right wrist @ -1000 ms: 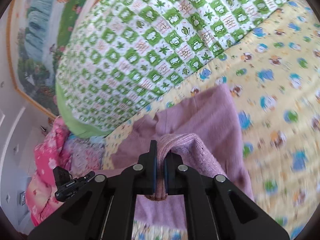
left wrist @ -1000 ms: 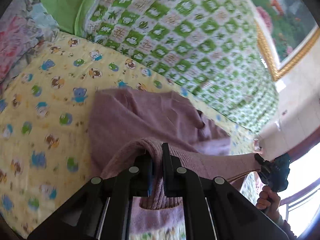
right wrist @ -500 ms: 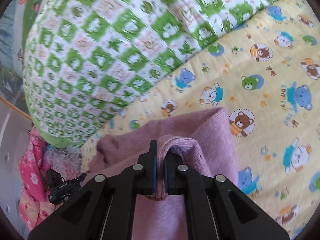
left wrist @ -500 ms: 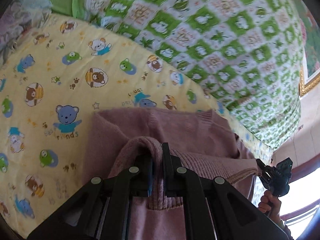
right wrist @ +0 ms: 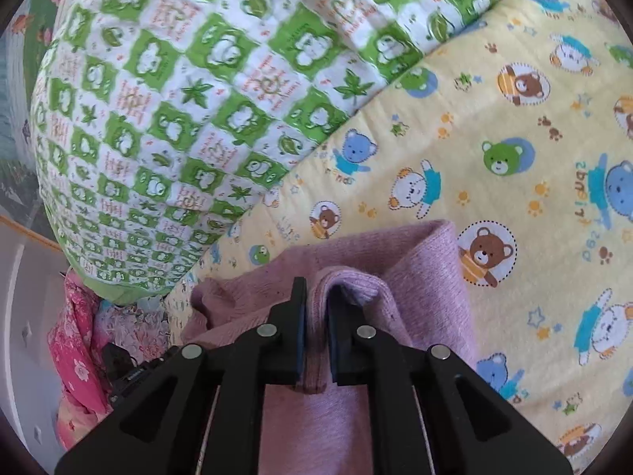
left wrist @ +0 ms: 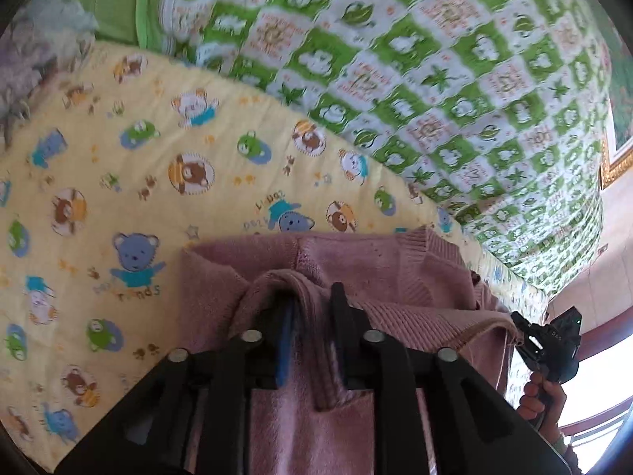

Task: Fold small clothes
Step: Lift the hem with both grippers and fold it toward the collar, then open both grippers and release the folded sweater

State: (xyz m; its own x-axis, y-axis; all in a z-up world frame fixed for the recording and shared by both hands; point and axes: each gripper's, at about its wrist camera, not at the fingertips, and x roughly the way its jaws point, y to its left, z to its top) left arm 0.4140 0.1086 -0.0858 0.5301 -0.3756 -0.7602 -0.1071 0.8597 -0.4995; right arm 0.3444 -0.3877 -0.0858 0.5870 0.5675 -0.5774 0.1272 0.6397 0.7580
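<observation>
A small mauve knitted sweater lies on a yellow bear-print sheet. My left gripper is low over it, its jaws a little apart with a ribbed hem fold still between them. My right gripper is shut on the other end of the same hem, over the sweater, close to the sheet. The right gripper also shows at the right edge of the left wrist view, in a hand, with the hem stretched to it.
A bulky green-and-white checked quilt lies behind the sweater, and also in the right wrist view. Pink floral bedding lies at the left. A gold picture frame hangs at the right.
Both grippers have carried the hem forward and down over the sweater, close to the sheet. The left jaws have parted slightly around the fold.
</observation>
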